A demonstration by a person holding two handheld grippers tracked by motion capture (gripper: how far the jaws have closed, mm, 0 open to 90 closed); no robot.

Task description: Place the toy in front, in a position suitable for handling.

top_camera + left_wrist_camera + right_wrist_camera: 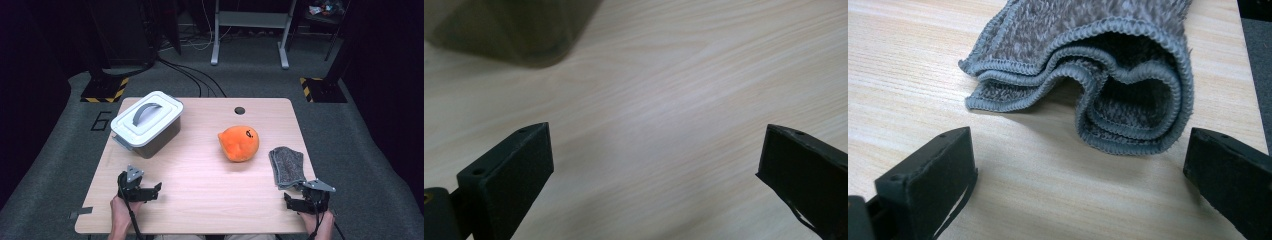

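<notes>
A grey storage box (146, 125) with a white lid and grey handle stands at the table's far left; its blurred corner (519, 30) fills the top left of the left gripper view. An orange plush toy (240, 143) lies right of centre. A folded grey towel (287, 166) lies near the right edge, its folded end (1108, 85) close in front of the right gripper. My left gripper (148, 192) rests open at the front left with bare wood between its jaws (654, 175). My right gripper (295, 199) is open at the front right, just short of the towel (1080, 185).
The wooden table (200, 180) has a round cable hole (239, 110) at the back. The table's right edge (1255, 90) runs close beside the towel. Beyond the table are grey carpet, floor cables (190, 75) and a white desk frame (250, 30).
</notes>
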